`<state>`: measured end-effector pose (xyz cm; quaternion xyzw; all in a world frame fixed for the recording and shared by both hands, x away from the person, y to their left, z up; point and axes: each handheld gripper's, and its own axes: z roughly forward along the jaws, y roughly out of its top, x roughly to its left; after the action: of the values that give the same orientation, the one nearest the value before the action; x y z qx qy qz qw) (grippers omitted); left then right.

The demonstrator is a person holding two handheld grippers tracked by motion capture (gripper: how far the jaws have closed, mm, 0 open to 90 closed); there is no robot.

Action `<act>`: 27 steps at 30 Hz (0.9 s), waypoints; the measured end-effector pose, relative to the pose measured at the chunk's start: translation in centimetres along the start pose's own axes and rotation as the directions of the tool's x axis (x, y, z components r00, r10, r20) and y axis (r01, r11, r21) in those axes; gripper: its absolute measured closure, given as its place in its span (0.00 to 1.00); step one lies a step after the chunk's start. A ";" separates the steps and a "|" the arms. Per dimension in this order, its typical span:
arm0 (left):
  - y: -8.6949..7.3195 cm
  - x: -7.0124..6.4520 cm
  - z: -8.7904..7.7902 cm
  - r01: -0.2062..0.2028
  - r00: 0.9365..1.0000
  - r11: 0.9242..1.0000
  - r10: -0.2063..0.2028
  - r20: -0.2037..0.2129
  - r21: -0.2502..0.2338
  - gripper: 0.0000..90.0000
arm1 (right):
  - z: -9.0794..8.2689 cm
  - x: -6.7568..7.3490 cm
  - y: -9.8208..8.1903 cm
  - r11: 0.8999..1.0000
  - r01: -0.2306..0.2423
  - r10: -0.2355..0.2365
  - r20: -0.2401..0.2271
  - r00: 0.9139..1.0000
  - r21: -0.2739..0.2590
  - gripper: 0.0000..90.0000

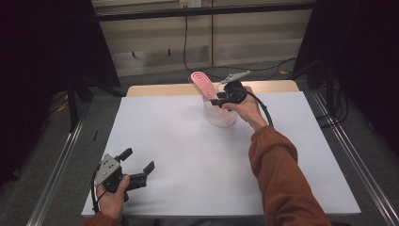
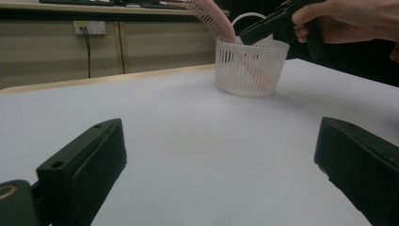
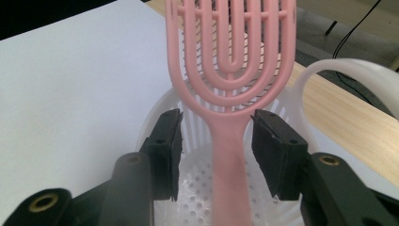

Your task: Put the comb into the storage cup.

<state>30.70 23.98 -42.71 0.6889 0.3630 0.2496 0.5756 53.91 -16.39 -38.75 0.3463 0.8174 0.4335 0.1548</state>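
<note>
Pink hairbrush (image 3: 230, 70) standing handle-down in white slotted basket (image 2: 249, 70) at far side of white counter (image 1: 188, 141), leaning out over rim. Right tongs (image 1: 217, 100) reached forward on outstretched, orange-sleeved arm, spread either side of brush handle, pads clear of it, gap visible on both sides. Left tongs (image 1: 139, 165) resting low near front left corner, gripped in fist, spread wide over bare counter, pinching nothing.

You worked in what looked like a lab recording bay. Black curtains (image 1: 42, 42), metal floor rails (image 1: 56, 165), loose cables (image 1: 186, 42) and a white-covered table (image 1: 188, 141) showed it.
</note>
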 end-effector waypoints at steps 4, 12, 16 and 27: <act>0.0 0.0 0.0 -0.001 1.000 1.000 0.001 -0.002 0.001 0.03 | -0.2 -0.1 -0.3 1.000 -0.008 0.008 0.006 1.000 -0.007 0.57; 0.0 0.0 0.1 0.003 1.000 1.000 -0.003 -0.004 0.003 0.03 | -0.7 0.1 -0.4 0.999 -0.022 0.022 0.008 1.000 -0.032 0.53; 0.0 0.1 0.1 0.004 1.000 1.000 -0.004 -0.005 0.005 0.03 | -0.6 0.1 -0.3 0.999 -0.021 0.022 0.012 1.000 -0.035 0.50; -0.1 0.3 0.4 0.006 1.000 1.000 -0.006 -0.006 0.012 0.03 | -1.0 0.3 -0.3 0.997 -0.026 0.028 0.016 0.999 -0.069 0.40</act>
<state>31.10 23.97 -42.94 0.6905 0.3682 0.2477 0.5712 53.01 -16.92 -38.40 0.3554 0.7960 0.4605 0.1676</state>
